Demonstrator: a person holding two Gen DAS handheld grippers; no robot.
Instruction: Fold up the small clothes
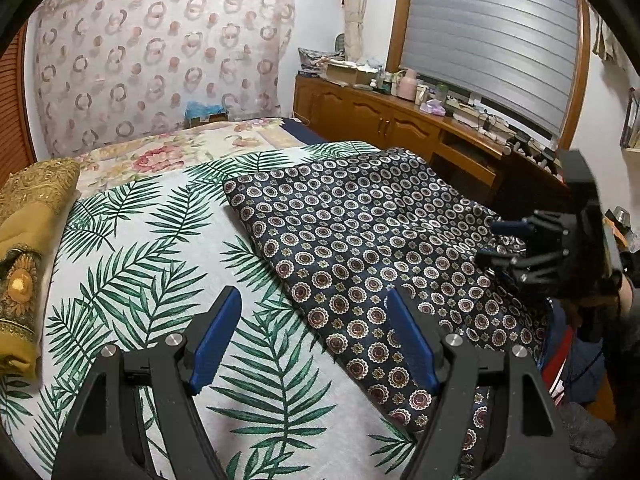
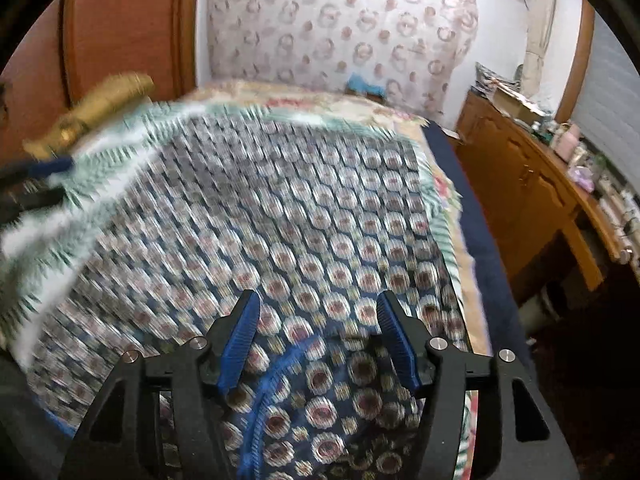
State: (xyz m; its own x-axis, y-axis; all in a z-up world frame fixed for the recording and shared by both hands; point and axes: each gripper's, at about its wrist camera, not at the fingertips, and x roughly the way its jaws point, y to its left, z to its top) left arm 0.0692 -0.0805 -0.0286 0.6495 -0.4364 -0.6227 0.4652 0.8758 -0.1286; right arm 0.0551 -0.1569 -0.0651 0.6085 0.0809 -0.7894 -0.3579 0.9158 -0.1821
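Both tools, left (image 1: pixel 314 336) and right (image 2: pixel 318 338), gape empty over patterned cloth (image 1: pixel 380 248); yellow fabric (image 1: pixel 28 240) alongside.

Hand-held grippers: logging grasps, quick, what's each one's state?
Left hand-held gripper: open, holding nothing.
Right hand-held gripper: open, over the patterned garment, holding nothing.

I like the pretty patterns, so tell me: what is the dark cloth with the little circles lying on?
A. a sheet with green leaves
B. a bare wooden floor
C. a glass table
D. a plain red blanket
A: the dark cloth lies spread on the white sheet printed with green palm leaves, and both the left gripper and the right gripper are open with nothing held.
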